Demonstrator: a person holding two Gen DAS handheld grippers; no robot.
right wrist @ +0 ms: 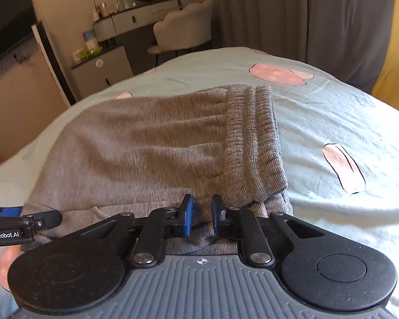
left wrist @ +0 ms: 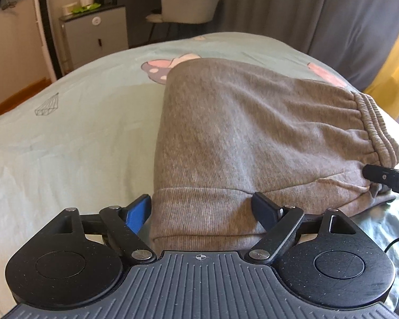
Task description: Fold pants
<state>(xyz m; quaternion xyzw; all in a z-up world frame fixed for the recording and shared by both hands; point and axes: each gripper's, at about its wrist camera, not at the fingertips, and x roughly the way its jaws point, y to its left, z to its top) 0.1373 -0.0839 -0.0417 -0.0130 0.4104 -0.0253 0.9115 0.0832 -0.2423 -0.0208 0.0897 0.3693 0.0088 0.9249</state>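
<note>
Grey sweatpants (left wrist: pixel 252 133) lie folded on the bed, with the elastic waistband (right wrist: pixel 252 143) at the right. My left gripper (left wrist: pixel 202 210) stands open, its fingers either side of the ribbed leg cuff (left wrist: pixel 199 212) at the near edge; the cuff fabric lies between them. My right gripper (right wrist: pixel 202 218) is shut on a pinch of the pants' near edge, just left of the waistband. The right gripper's finger also shows in the left wrist view, as a black finger (left wrist: pixel 385 180) against the cloth. In the right wrist view the left gripper (right wrist: pixel 26 223) is at the far left.
The bed (left wrist: pixel 79 138) has a pale green sheet with pink prints. Behind it stand a grey cabinet (left wrist: pixel 95 37), a dressing table (right wrist: pixel 146 18) with a padded chair (right wrist: pixel 183 29), and grey curtains (right wrist: pixel 306 13). A hand (right wrist: pixel 2 265) is at the lower left.
</note>
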